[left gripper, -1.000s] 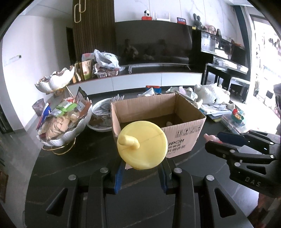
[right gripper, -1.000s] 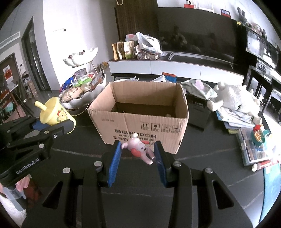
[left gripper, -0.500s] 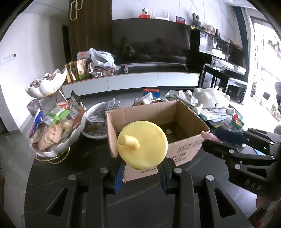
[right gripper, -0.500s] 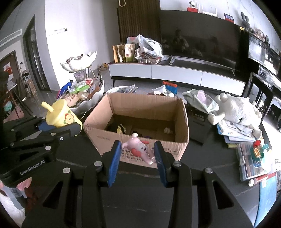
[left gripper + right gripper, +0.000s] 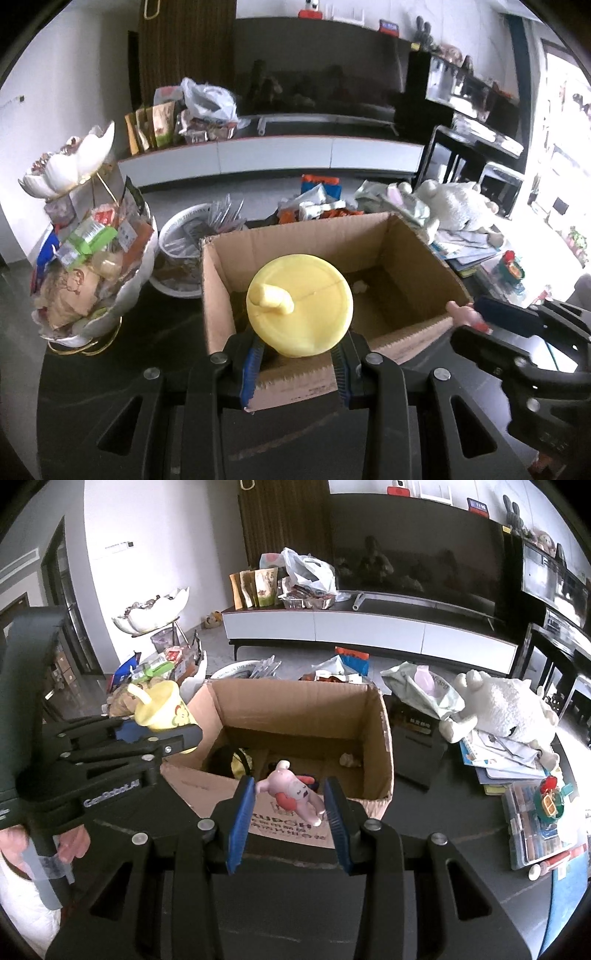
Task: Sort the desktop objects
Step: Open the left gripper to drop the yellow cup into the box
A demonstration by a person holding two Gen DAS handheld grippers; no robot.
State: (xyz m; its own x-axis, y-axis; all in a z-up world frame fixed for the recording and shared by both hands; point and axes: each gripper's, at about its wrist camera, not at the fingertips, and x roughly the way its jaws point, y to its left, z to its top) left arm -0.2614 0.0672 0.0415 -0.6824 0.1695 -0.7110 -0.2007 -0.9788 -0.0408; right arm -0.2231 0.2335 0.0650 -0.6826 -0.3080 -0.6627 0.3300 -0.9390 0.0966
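The left hand-held gripper [image 5: 297, 363] is closed on a yellow cup [image 5: 300, 304], whose round lid and stubby spout face the camera; the blue pads [image 5: 252, 365] press its sides. In the right wrist view the cup [image 5: 164, 710] hangs over the near left corner of the open cardboard box [image 5: 380, 738], its side showing a flower and rainbow print.

The right hand-held gripper [image 5: 290, 818] has its fingers drawn in against a small pink rabbit toy [image 5: 295, 795]. The toy lies slantwise between the blue pads [image 5: 240, 823], ears toward the left pad and feet toward the right, just above the box's near wall. From the left wrist view only the toy's pink tip [image 5: 463, 314] shows, at the box's near right corner.

The box [image 5: 406, 236] stands on the dark desk [image 5: 110, 369] with its flaps open; a few small items lie at the bottom, too dim to name. Its near face carries printed lettering, partly hidden by the toy and not clearly readable. The left gripper's body reads "GenRobot.AI" in the right wrist view. A white plush animal [image 5: 498, 709] lies on papers to the right of the box, and a shell-shaped snack stand [image 5: 92, 266] stands to its left.
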